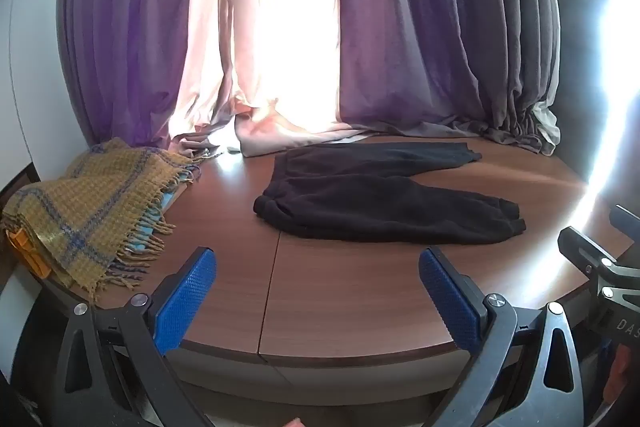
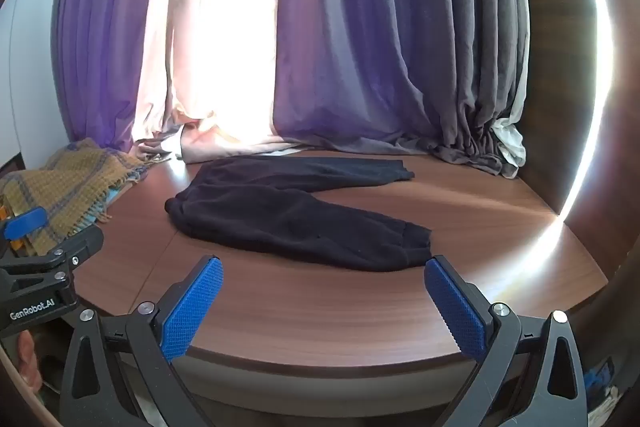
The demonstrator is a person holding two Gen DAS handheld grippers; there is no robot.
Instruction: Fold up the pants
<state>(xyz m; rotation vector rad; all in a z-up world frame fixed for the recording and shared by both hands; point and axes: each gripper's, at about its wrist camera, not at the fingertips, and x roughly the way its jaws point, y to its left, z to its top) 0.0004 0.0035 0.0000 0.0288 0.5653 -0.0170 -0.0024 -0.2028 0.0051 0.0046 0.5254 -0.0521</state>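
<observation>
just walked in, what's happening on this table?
A person holds a gripper in each hand over the near edge of a wooden table. Dark pants lie spread flat, legs apart, still unfolded. The left gripper and the right gripper are both open, empty and short of the pants. A yellow plaid scarf sits at the left.

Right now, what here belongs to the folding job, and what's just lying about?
Job: pants, spread on the table; left gripper and right gripper, both open, empty.
Lying about: plaid blanket; curtains.
</observation>
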